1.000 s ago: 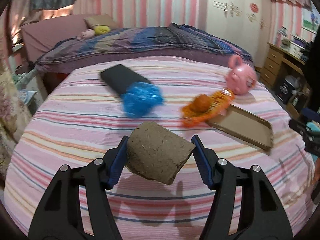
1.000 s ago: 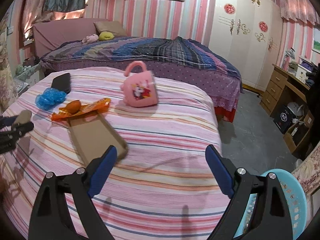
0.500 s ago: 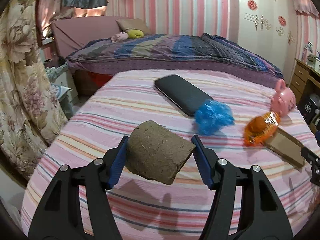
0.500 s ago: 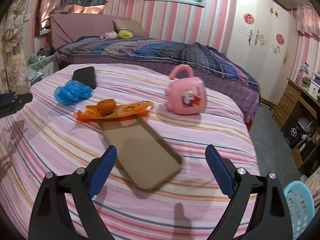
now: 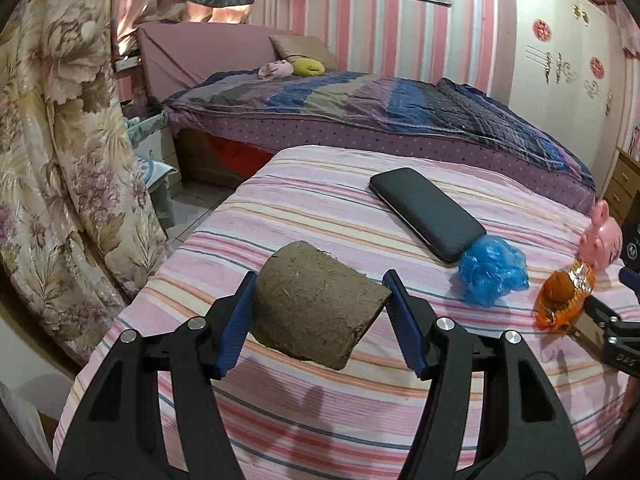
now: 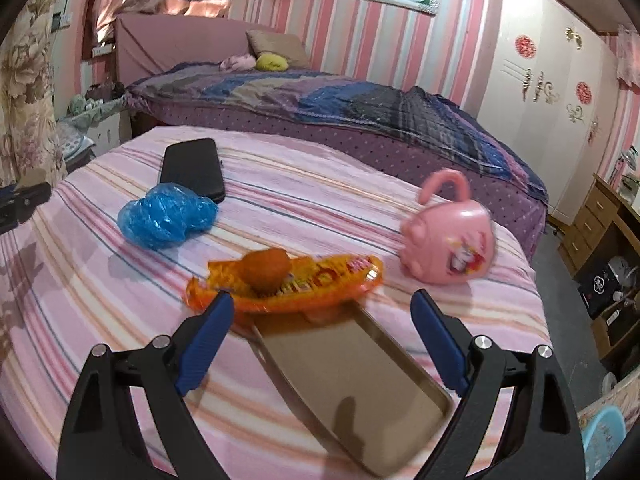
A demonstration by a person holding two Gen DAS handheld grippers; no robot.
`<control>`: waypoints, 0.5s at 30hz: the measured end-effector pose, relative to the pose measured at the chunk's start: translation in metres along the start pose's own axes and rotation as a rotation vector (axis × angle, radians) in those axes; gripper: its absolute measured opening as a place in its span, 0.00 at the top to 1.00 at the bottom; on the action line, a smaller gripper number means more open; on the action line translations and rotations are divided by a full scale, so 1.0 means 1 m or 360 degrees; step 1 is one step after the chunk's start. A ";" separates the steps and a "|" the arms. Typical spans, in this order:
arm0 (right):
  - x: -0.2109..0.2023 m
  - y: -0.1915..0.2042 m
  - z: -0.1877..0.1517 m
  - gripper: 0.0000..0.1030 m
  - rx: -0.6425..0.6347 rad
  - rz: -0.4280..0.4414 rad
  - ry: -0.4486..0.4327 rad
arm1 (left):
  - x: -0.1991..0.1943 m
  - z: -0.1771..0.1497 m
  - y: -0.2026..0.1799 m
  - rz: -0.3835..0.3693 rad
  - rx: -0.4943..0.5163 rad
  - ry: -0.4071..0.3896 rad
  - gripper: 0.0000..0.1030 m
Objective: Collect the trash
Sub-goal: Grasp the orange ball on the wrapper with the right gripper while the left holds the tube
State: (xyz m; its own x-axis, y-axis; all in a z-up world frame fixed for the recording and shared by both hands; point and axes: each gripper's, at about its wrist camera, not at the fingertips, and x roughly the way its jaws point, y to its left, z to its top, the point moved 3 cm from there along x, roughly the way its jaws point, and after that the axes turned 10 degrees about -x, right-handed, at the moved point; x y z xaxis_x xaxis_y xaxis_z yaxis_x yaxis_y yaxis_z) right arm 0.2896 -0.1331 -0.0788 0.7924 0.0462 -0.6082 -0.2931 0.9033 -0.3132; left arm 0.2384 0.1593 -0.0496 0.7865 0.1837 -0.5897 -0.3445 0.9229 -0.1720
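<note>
Wrapper (image 6: 288,284), orange, with a round brown lump on it, lies on the striped cloth against the far end of the metal tray (image 6: 352,384), just ahead of your spread, empty right gripper (image 6: 320,340). Keep the left gripper (image 5: 320,316) pinching its brown paper roll (image 5: 316,312); bring the right jaws low astride the wrapper's narrow width, clear of the tray rim.

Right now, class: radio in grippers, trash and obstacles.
Left gripper shut on brown roll. Right gripper open, empty, over tray. Orange wrapper ahead, unobstructed.

right gripper (image 6: 322,340) nearer orange wrapper (image 6: 288,286) | left gripper (image 5: 320,322) swung leftward
</note>
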 end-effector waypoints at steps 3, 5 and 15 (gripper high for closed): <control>0.011 0.006 0.010 0.15 -0.0034 0.0011 0.0042 | 0.001 0.001 0.002 -0.0013 -0.0011 0.0005 0.40; 0.016 0.008 0.014 0.15 -0.0047 0.0019 0.0063 | 0.002 0.000 0.000 -0.0014 -0.0001 0.0010 0.40; 0.047 0.020 0.020 0.50 -0.0129 0.0173 0.0214 | 0.007 -0.004 -0.009 -0.0005 0.0028 0.0058 0.40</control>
State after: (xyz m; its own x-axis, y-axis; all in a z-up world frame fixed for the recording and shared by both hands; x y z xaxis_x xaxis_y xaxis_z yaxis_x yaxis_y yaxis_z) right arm 0.3316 -0.1042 -0.0986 0.6767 0.0795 -0.7319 -0.4196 0.8586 -0.2946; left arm 0.2450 0.1513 -0.0554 0.7683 0.1687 -0.6175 -0.3329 0.9293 -0.1602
